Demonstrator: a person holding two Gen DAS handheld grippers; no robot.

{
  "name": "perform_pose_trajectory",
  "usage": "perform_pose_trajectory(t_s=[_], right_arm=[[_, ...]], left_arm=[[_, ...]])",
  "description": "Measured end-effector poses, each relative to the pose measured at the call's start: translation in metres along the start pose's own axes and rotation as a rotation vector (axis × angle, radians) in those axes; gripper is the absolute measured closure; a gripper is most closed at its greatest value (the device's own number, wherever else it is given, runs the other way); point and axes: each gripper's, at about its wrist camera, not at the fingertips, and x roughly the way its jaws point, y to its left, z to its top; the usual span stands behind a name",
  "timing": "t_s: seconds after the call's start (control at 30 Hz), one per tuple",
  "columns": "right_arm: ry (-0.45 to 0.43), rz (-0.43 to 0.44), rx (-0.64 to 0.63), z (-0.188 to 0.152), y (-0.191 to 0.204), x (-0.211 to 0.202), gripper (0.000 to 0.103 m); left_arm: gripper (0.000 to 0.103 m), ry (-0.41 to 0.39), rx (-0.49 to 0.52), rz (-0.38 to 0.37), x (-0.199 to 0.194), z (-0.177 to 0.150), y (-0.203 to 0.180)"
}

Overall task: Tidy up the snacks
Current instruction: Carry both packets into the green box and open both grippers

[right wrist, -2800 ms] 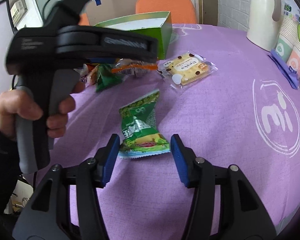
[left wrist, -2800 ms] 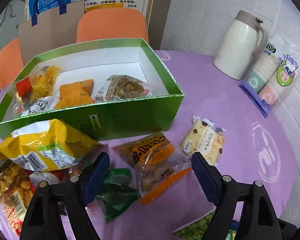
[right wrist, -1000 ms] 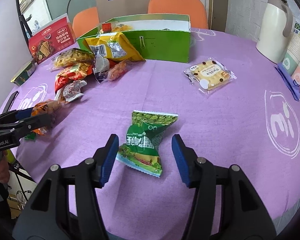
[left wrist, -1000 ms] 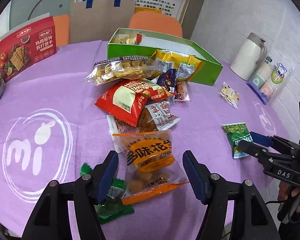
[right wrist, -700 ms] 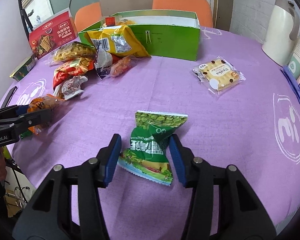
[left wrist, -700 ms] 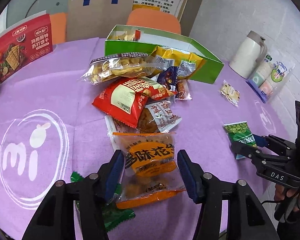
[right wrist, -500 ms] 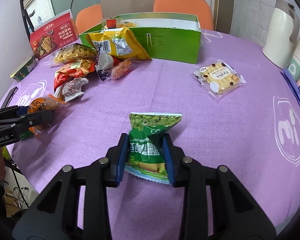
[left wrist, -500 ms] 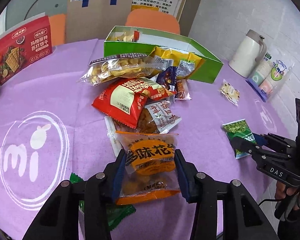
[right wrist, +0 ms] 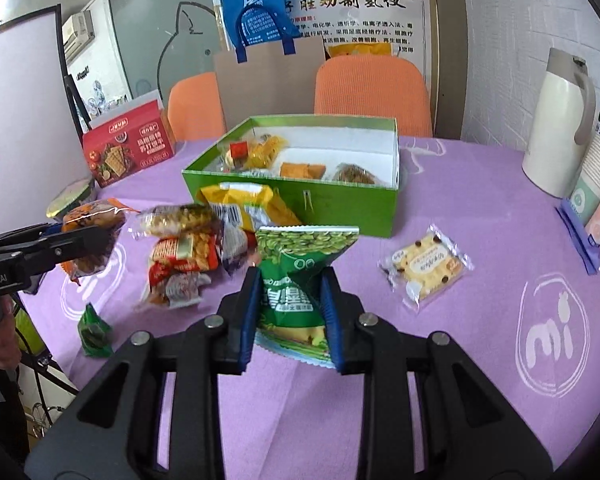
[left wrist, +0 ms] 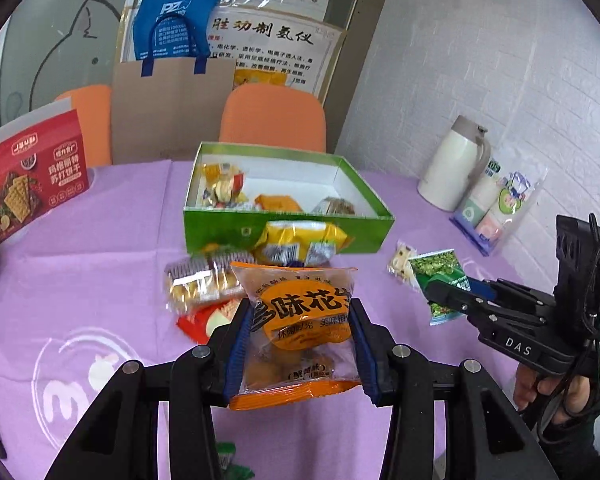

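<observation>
My left gripper point(left wrist: 298, 322) is shut on an orange snack packet point(left wrist: 302, 328), held up off the purple tablecloth. My right gripper point(right wrist: 289, 294) is shut on a green pea packet point(right wrist: 296, 280), also lifted. The green open box point(left wrist: 288, 226) point(right wrist: 332, 200) stands beyond both, with several snacks inside. In the left wrist view the right gripper point(left wrist: 444, 294) shows at the right with the green packet point(left wrist: 436, 272). In the right wrist view the left gripper point(right wrist: 88, 240) shows at the left with the orange packet point(right wrist: 92, 216).
A pile of loose snack bags point(right wrist: 204, 236) lies in front of the box. A biscuit packet point(right wrist: 424, 270) and a small green candy packet point(right wrist: 94, 332) lie on the cloth. A white jug point(right wrist: 556, 128), paper cups point(left wrist: 496, 208) and a red cracker box point(right wrist: 128, 146) stand around.
Both grippers closed on their packets and raised them off the table. The view now tilts up toward the green box.
</observation>
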Motion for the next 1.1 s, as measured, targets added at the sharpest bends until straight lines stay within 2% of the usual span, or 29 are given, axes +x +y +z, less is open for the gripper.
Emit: perform_pose_trajectory(t_s=[0.2, 0.4, 0.7, 0.83, 0.87, 0.9, 0.93, 0.97, 1.0, 1.1], right_arm=[[-0.047, -0.006, 0.000, 0.048, -0.004, 0.022, 0.072], [-0.035, 0.002, 0.036, 0.079, -0.021, 0.063, 0.072], [-0.011, -0.006, 0.064, 0.098, -0.043, 0.109, 0.071], [0.014, -0.021, 0.023, 0.096, -0.043, 0.126, 0.070], [0.029, -0.025, 0.001, 0.095, -0.042, 0.132, 0.070], [0.035, -0.032, -0.017, 0.094, -0.041, 0.136, 0.062], [0.032, -0.056, -0.038, 0.091, -0.040, 0.138, 0.043], [0.023, -0.075, -0.049, 0.089, -0.040, 0.138, 0.035], [0.008, -0.089, -0.057, 0.086, -0.040, 0.136, 0.027], [0.014, -0.083, -0.049, 0.080, -0.044, 0.135, 0.024]], left_arm=[[0.057, -0.036, 0.021, 0.035, 0.025, 0.057, -0.004], [0.057, 0.017, 0.000, 0.050, 0.076, 0.099, 0.001], [0.056, 0.100, -0.007, 0.080, 0.139, 0.119, 0.010], [0.055, 0.132, -0.002, 0.087, 0.159, 0.117, 0.014], [0.052, 0.136, -0.004, 0.087, 0.163, 0.115, 0.015], [0.037, 0.141, -0.008, 0.088, 0.167, 0.115, 0.017], [0.027, 0.142, -0.015, 0.096, 0.168, 0.113, 0.019], [0.012, 0.131, -0.026, 0.113, 0.168, 0.111, 0.021], [0.010, 0.110, -0.031, 0.124, 0.166, 0.111, 0.021], [0.010, 0.088, -0.022, 0.144, 0.163, 0.109, 0.023]])
